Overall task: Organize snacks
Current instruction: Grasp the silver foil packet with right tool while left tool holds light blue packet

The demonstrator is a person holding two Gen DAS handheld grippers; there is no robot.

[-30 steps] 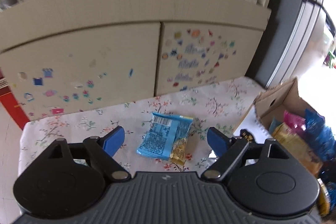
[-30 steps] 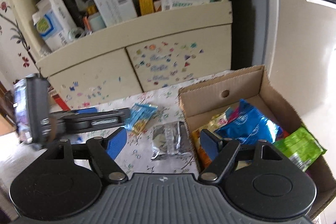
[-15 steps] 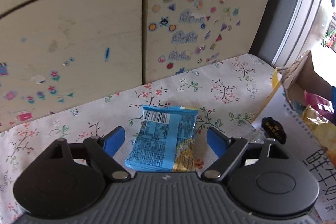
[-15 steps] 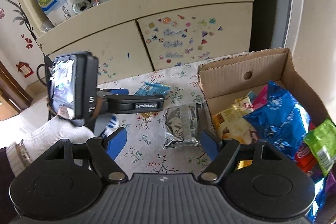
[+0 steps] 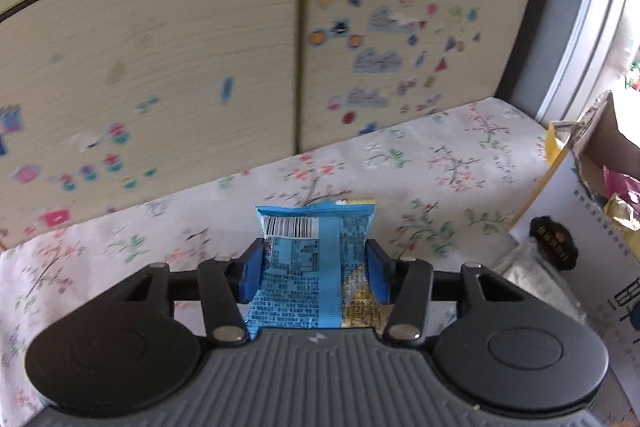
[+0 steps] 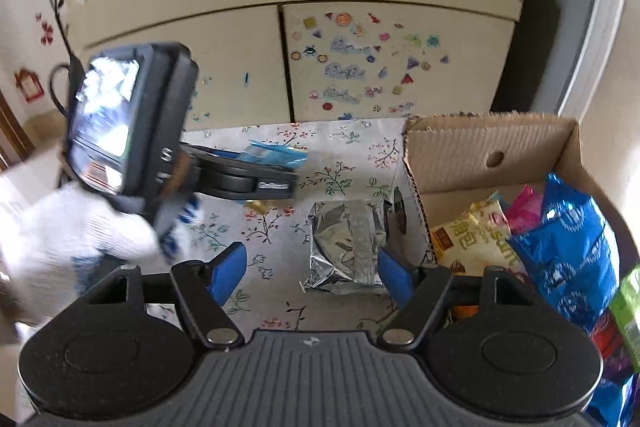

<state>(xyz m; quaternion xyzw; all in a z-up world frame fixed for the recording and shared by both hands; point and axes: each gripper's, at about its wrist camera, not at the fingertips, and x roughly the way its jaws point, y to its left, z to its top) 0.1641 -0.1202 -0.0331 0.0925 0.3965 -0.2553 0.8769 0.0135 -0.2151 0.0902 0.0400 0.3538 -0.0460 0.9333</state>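
Note:
A blue snack packet (image 5: 320,223) lies on the flowered tablecloth (image 5: 440,163). My left gripper (image 5: 314,269) is closing on it, and both blue pads touch its sides. The right wrist view shows the same packet (image 6: 276,155) at the tip of the left gripper (image 6: 280,167). My right gripper (image 6: 310,267) hovers over a silver foil packet (image 6: 348,251). Its jaws are closing slowly. The foil packet sits between them beside the right finger (image 6: 394,277), and the left finger is well clear.
An open cardboard box (image 6: 480,143) with several snack bags stands at the right, its wall close to the foil packet. A sticker-covered cabinet (image 6: 360,67) backs the table, with a cluttered shelf above. A white-gloved hand (image 6: 80,239) holds the left gripper.
The left gripper sank onto the blue packet and its jaws closed from wide to touching it. The right gripper moved down toward the silver packet, and its jaws narrowed a little.

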